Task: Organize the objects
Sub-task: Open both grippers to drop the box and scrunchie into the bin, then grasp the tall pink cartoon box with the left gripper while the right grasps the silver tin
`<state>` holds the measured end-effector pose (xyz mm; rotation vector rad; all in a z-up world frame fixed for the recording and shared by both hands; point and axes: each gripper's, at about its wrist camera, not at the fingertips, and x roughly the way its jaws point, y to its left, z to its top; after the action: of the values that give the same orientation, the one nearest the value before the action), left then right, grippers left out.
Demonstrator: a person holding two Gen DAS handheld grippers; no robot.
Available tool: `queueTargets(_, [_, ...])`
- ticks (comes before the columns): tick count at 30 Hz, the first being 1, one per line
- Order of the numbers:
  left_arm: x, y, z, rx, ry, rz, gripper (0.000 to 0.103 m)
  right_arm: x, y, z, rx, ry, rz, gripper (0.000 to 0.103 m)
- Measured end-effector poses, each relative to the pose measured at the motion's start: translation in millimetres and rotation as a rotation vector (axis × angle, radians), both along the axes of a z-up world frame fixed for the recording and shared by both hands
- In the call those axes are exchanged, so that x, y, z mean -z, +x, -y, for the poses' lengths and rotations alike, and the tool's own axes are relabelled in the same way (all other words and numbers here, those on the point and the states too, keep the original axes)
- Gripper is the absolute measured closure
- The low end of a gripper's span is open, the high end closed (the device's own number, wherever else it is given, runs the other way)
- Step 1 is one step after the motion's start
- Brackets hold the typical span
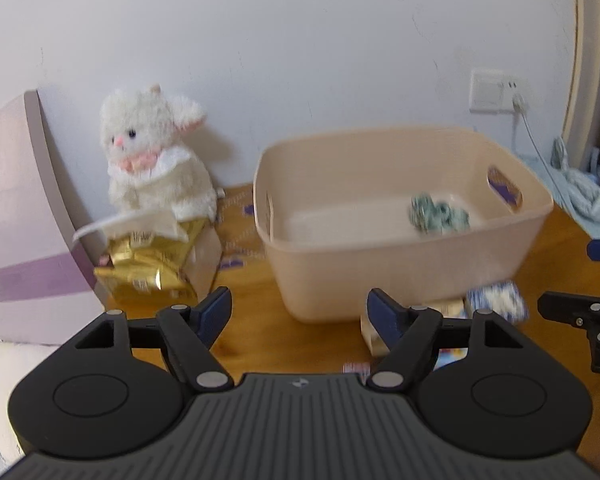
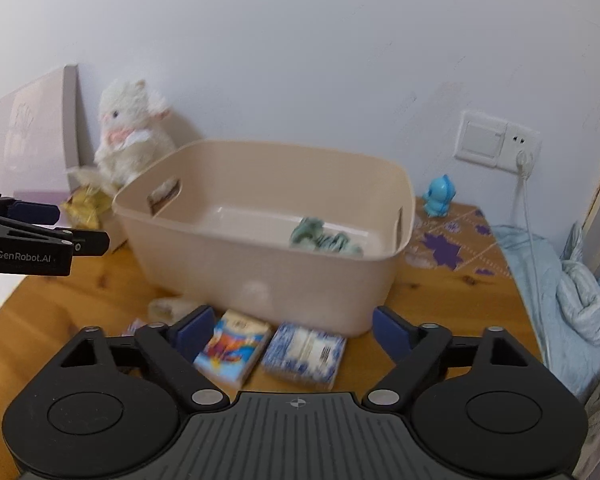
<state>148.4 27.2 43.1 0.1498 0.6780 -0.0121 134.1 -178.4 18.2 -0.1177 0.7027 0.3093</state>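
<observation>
A beige plastic bin (image 1: 380, 276) (image 2: 300, 280) stands on the wooden table with a crumpled green-and-white cloth (image 1: 438, 214) (image 2: 324, 238) inside. My left gripper (image 1: 300, 312) is open and empty, in front of the bin's left corner. My right gripper (image 2: 292, 328) is open and empty above two tissue packs lying before the bin: a colourful one (image 2: 232, 348) and a blue-patterned one (image 2: 304, 350) (image 1: 496, 302). A small beige packet (image 2: 168, 308) lies left of them. A gold pack (image 1: 148, 268) (image 2: 84, 204) sits left of the bin.
A white plush toy (image 1: 156, 152) (image 2: 128, 140) sits by the wall behind the gold pack. A pink board (image 1: 16, 220) leans at left. A blue figurine (image 2: 438, 196), a wall socket (image 2: 496, 140) with cable and light-blue bedding (image 2: 560, 280) are at right.
</observation>
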Motion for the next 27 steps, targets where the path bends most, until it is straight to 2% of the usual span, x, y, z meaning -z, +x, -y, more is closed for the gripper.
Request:
queueTargets(8, [42.7,-22.8,-4.7,0.013,0.023,-0.084,0.027,33.7,-19.3,-7.4,-0.031,-0.01,-0.083,0.014])
queueTargets(13, [57.2,-31.0,-5.3,0.032,0.016,-0.119,0.027,50.8,-28.8,-13.3,-0.06,-0.006,-0.14,0.014])
queueTargets(21, [83.4,-36.4,-2.0,0.073,0.014,-0.19,0.027,82.4,-37.2,-28.6,-0.11,-0.061,-0.214,0.014])
queueTargets(27, [93.5,-33.8,0.4,0.088,0.017,-0.218,0.027,88.6,-34.8,-39.9,-0.113,-0.074,-0.201,0.013])
